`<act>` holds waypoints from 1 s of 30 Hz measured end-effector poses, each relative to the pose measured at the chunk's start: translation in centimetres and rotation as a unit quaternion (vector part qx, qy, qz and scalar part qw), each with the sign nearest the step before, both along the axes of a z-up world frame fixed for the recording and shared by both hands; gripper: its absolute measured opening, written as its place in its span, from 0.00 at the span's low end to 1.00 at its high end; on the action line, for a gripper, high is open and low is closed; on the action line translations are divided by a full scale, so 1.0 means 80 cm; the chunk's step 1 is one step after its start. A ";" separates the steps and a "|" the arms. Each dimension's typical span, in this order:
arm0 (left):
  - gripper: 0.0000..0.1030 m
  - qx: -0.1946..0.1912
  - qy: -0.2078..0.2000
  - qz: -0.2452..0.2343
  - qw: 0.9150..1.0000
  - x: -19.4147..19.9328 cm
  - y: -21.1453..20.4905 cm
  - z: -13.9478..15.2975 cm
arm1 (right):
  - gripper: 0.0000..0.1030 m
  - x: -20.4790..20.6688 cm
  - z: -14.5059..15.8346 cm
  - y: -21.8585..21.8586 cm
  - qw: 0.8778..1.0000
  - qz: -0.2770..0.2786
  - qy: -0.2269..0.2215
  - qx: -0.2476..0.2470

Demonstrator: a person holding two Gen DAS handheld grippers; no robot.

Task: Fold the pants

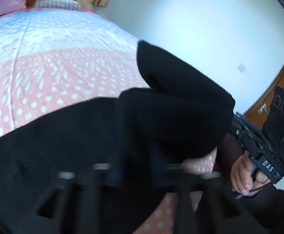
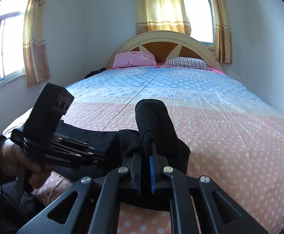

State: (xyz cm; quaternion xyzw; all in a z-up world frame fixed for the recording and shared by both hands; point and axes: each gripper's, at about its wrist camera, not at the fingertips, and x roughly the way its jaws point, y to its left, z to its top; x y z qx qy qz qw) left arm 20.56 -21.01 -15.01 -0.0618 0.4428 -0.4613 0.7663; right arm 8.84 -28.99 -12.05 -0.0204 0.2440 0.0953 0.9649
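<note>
Black pants (image 1: 83, 146) lie bunched at the near edge of the bed. In the right wrist view my right gripper (image 2: 146, 152) is shut on a fold of the pants (image 2: 151, 120), which stands up above the blue pads. In the left wrist view my left gripper's tips are hidden under the black cloth and its blurred arms show at the bottom; whether it grips is not visible. The left gripper body (image 2: 50, 136) shows at the left of the right wrist view, beside the pants. The right gripper body (image 1: 263, 142) shows at the right of the left wrist view.
The bed sheet (image 2: 210, 117) is pink and blue with white dots. A pink pillow (image 2: 134, 59) and a striped pillow (image 2: 186, 62) lie by the headboard (image 2: 161, 39). Curtained windows stand behind and left. A wooden door (image 1: 274, 89) stands right.
</note>
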 end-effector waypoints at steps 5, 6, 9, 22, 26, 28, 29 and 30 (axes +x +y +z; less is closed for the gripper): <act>0.09 -0.040 0.020 -0.010 0.999 0.009 0.046 0.018 | 0.06 -0.007 0.001 0.026 0.999 0.006 -0.012 -0.042; 0.09 -0.054 0.029 -0.005 0.998 0.012 0.060 0.023 | 0.06 -0.010 0.000 0.036 0.998 0.010 -0.018 -0.059; 0.09 -0.119 0.080 0.004 0.990 0.034 0.104 0.035 | 0.06 -0.020 -0.008 0.083 0.988 0.033 -0.044 -0.145; 0.12 -0.122 0.273 0.099 0.949 0.097 0.199 -0.068 | 0.26 -0.011 -0.134 0.220 0.899 0.080 -0.032 -0.430; 0.25 -0.151 0.263 0.123 0.945 0.075 0.245 -0.056 | 0.41 -0.031 -0.099 0.180 0.938 0.108 -0.005 -0.329; 0.48 -0.164 0.248 0.134 0.945 0.071 0.264 -0.048 | 0.41 -0.035 -0.087 0.165 0.951 0.097 -0.002 -0.293; 0.53 -0.168 0.241 0.143 0.945 0.067 0.270 -0.043 | 0.41 -0.039 -0.081 0.164 0.953 0.083 -0.013 -0.291; 0.61 -0.170 0.232 0.150 0.946 0.062 0.276 -0.038 | 0.41 -0.042 -0.077 0.166 0.952 0.081 -0.025 -0.294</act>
